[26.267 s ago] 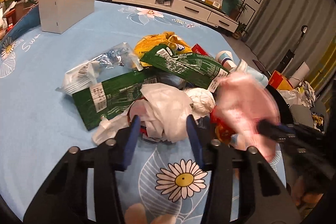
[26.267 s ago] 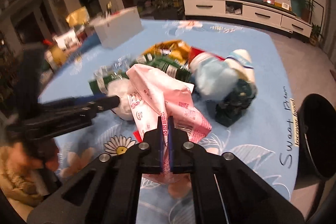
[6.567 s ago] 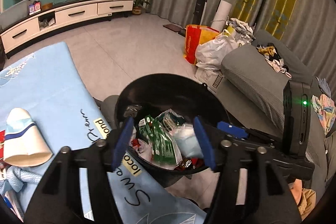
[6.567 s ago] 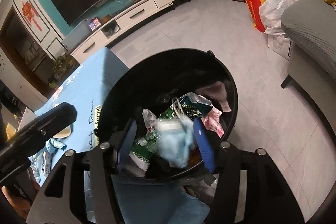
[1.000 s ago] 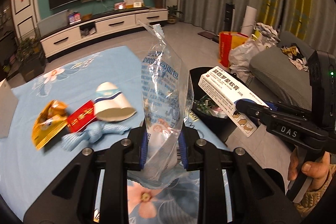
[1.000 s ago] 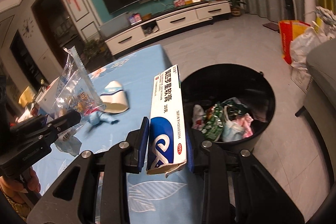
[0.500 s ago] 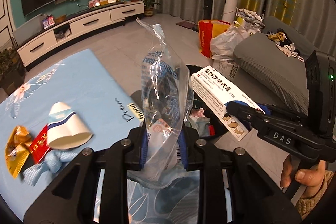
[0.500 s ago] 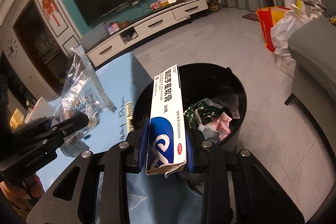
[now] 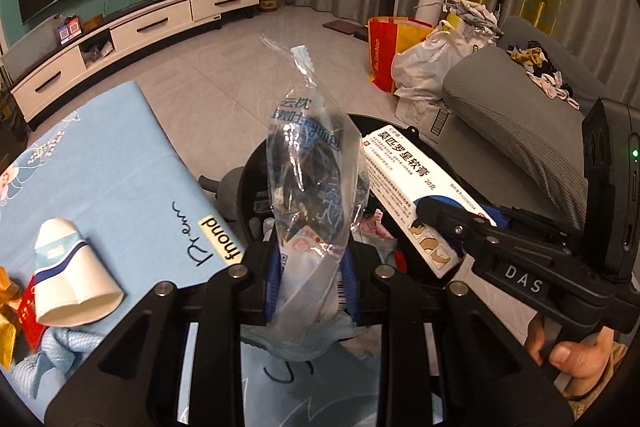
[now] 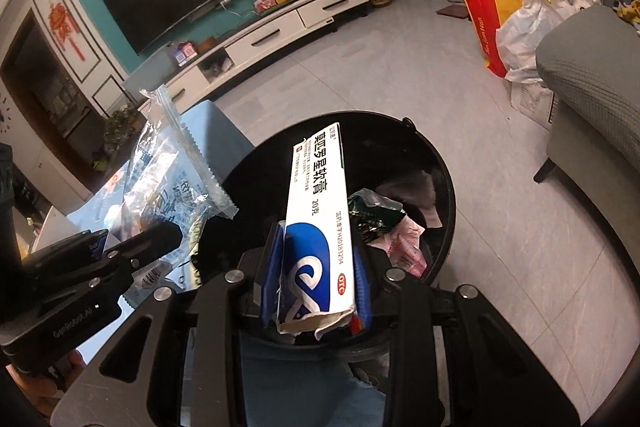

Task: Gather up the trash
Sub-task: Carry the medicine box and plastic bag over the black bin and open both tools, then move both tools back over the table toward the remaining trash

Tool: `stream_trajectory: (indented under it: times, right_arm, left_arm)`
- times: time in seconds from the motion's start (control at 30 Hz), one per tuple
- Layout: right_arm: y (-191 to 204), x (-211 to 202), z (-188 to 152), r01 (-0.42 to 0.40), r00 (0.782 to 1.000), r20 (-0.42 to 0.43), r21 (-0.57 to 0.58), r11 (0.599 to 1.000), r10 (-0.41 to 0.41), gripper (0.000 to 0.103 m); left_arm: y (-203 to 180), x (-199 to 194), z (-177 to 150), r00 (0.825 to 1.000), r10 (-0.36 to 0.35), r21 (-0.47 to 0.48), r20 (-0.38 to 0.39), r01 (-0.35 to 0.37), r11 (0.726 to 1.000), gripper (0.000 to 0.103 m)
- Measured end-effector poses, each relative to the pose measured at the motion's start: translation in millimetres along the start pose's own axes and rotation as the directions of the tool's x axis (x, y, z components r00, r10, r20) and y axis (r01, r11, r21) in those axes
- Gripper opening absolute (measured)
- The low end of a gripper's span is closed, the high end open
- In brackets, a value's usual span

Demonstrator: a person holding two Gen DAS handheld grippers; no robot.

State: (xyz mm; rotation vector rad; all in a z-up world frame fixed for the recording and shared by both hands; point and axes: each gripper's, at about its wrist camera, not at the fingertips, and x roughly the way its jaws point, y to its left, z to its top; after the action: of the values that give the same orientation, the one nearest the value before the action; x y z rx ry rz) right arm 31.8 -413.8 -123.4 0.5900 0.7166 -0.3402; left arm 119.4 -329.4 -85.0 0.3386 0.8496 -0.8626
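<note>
- The left hand-held gripper has its blue pads pressed against the lower part of a clear plastic bag, the jaws only narrowly apart with the bag between them
- The clear plastic bag stands upright out of the jaws; it is crinkled and see-through, printed with blue characters, and tapers to a twisted, serrated top edge; small printed scraps show inside near its bottom
- The right hand-held gripper clamps a long carton by its lower end, jaws set just as wide as the carton
- The carton is white with a dark blue panel bearing a white swirl and a small red oval mark; black characters run along its length, and the near end flap is torn open
- Both pieces of trash are held above the black bin, which sits on the floor just beside the edge of the tabletop
- The black bin already holds crumpled wrappers, green and pink among them
- On the blue floral cloth of the tabletop lie a paper cup on its side, white with a blue band, a light blue cloth and a gold and red wrapper at the left edge
- A hand grips the handle of the right hand-held gripper
</note>
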Motion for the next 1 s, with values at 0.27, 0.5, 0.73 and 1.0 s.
stream_trajectory:
  times: [0.27, 0.5, 0.73, 1.0]
  right_arm:
    - [-8.9, 8.5, 0.2, 0.03, 1.0, -0.008, 0.043, 0.999, -0.029, 0.05]
    - [-17.1, -4.2, -5.4, 0.035, 0.999, -0.007, 0.08, 0.996, -0.035, 0.051]
    - [-13.4, -19.5, -12.9, 0.036, 0.999, -0.014, 0.072, 0.997, -0.035, 0.056]
    - [15.3, -33.6, -22.1, 0.006, 0.999, -0.044, 0.019, 1.0, -0.005, 0.056]
  left_arm:
    - [0.2, 18.4, 2.2, 1.0, -0.007, -0.022, -0.018, 0.007, 1.0, 0.066]
    - [10.7, 10.5, -2.9, 1.0, -0.004, -0.058, -0.006, 0.004, 0.998, 0.075]
    - [17.0, -14.6, -25.3, 1.0, 0.01, -0.087, 0.009, -0.009, 0.996, 0.079]
    - [43.1, -69.9, -71.8, 0.997, 0.071, -0.162, 0.027, -0.065, 0.985, 0.083]
